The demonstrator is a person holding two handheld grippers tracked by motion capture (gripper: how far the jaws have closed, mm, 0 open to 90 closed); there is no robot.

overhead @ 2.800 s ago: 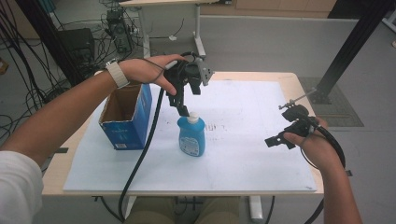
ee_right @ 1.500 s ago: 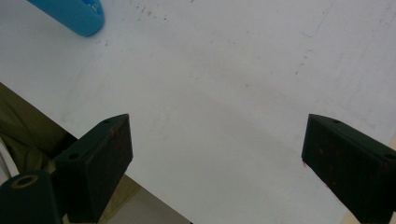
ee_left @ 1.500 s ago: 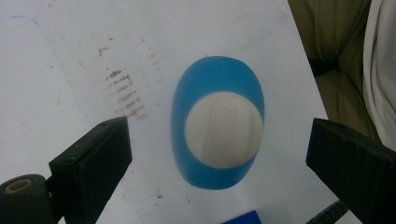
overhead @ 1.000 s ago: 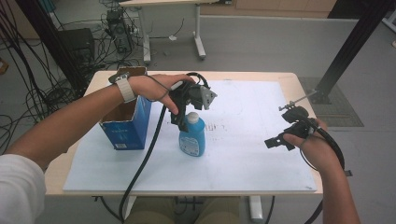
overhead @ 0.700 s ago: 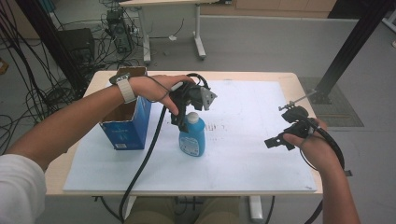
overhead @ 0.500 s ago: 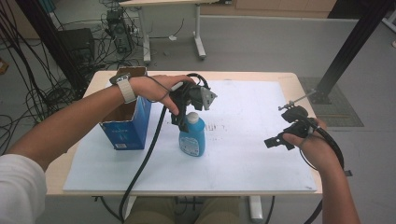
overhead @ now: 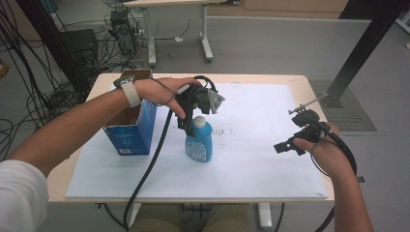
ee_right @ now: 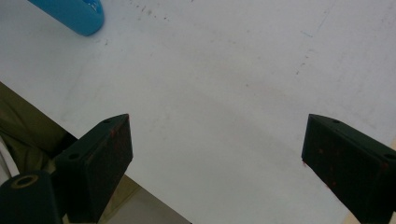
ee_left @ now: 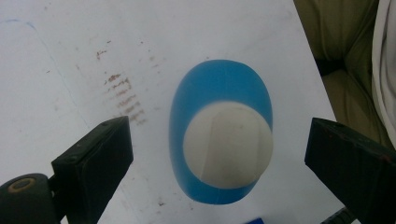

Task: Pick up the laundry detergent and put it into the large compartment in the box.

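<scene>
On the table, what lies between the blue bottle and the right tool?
Nothing: in the high view, only bare white table sheet separates the blue bottle from the right tool.

The left gripper (overhead: 189, 123) is held pointing straight down near the table's middle, jaws spread wide. The right gripper (overhead: 290, 143) is held near the right edge, jaws parted.
</scene>
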